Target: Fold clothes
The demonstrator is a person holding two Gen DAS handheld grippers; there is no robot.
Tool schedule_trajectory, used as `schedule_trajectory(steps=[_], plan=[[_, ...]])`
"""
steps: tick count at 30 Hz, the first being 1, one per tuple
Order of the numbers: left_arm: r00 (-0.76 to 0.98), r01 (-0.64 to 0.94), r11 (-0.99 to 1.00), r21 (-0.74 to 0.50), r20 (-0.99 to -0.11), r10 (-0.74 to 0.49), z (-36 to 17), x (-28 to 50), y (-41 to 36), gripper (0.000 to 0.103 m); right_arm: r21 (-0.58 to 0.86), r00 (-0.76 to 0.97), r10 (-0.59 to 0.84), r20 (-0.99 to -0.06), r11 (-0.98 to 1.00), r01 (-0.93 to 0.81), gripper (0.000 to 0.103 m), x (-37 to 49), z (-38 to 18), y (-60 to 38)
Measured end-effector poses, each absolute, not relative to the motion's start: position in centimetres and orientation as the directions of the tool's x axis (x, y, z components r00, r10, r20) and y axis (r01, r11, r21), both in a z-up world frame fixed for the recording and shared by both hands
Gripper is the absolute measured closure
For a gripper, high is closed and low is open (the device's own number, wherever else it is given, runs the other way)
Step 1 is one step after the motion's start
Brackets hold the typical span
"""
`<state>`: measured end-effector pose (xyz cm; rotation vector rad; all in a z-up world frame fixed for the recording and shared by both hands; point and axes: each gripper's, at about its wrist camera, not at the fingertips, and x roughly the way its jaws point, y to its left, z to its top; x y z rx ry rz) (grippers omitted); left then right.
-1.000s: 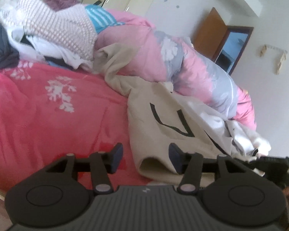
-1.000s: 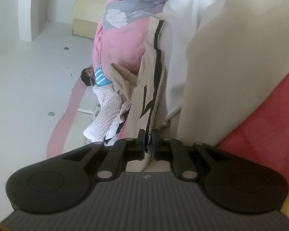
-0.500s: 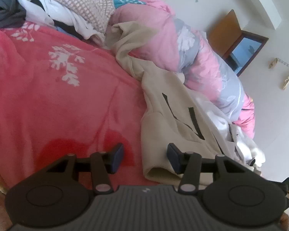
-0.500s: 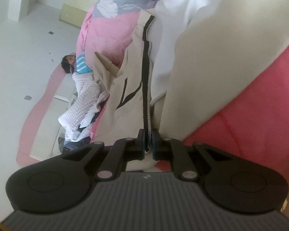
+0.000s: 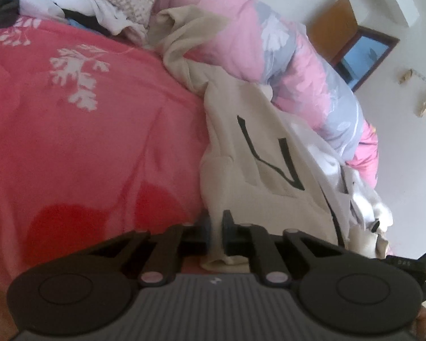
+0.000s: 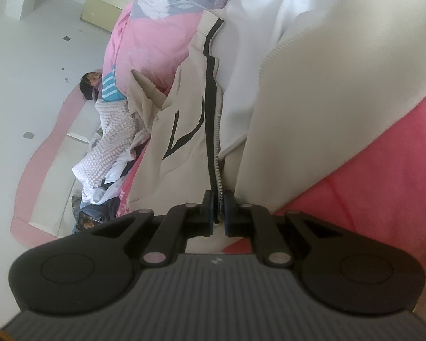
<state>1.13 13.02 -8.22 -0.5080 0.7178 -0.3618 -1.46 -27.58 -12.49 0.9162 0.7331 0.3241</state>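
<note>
One cream zip jacket point(image 5: 250, 153) (black stripes, white lining) on red blanket point(image 5: 85, 142).

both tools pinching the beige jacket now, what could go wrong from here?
1. The right tool is shut on the beige jacket right at its zipper edge; that thin pinch may slip when pulled.
2. The left tool grips only the hem corner, so the fabric may bunch rather than spread.
3. The jacket's far sleeve lies up against the pink duvet beside the clothes pile; pulling may drag them along.
</note>
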Motion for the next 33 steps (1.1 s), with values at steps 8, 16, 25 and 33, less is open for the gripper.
schedule_trajectory(steps=[8,16,25,33], plan=[[0.717,0.182,0.838,-0.515,-0.514,-0.471,-6.3,-0.6,12.0,0.098,0.787,0.708,0.529,-0.468,0.613,0.062,0.098,-1.3,-11.9,-27.6],[0.693,0.134,0.825,-0.549,-0.543,-0.474,-7.7,-0.4,13.2,0.098,0.769,0.699,0.521,-0.490,0.637,0.063,0.098,-1.3,-11.5,-27.3],[0.659,0.145,0.753,-0.642,-0.505,-0.557,-9.7,0.2,14.7,0.088,0.754,0.692,0.518,-0.502,0.655,0.057,0.098,-1.4,-11.3,-27.0],[0.679,0.151,0.762,-0.630,-0.494,-0.543,-9.4,-0.2,14.7,0.098,0.770,0.703,0.534,-0.470,0.637,0.032,0.098,-1.8,-10.6,-27.0]])
